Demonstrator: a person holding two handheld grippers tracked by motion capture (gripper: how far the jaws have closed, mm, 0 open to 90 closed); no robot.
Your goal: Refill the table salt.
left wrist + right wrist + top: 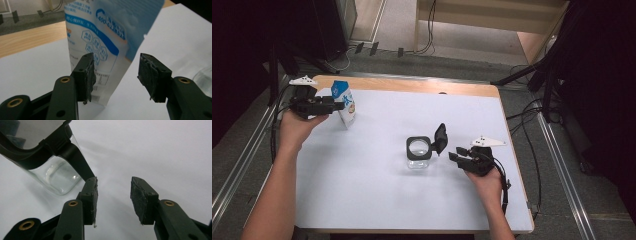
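Between your left gripper's (113, 75) two black jaws stood the lower edge of the blue-and-white printed stand-up pouch (100, 50), and that was the relation the coming move turned on. The jaws were parted about halfway; in the left gripper view the near pad (90, 77) lay against or just off the pouch's printed face, while the other pad (147, 75) stood clear of it with white table showing between, so you had no grip on it yet. From above, your left gripper (336, 105) pointed level across the table's far left corner, with the pouch (344, 103) directly ahead of its tips, upright, its long axis vertical and its narrow edge turned towards you. A squeeze there would probably have caught it near the base. Your right gripper (113, 197) held nothing: its jaws stood partly apart over bare table, and in the right gripper view the clear square jar with a black rim (53, 173) lay just beyond its left jaw, not between the two. Seen from above, that gripper (460, 154) sat just to the right of the jar (419, 152), whose hinged black lid (440, 138) stood open on the side facing it. The pouch was well apart from the jar, across the white table top (377, 200), so your left hand was the nearer one for the pouch and your right for the jar.
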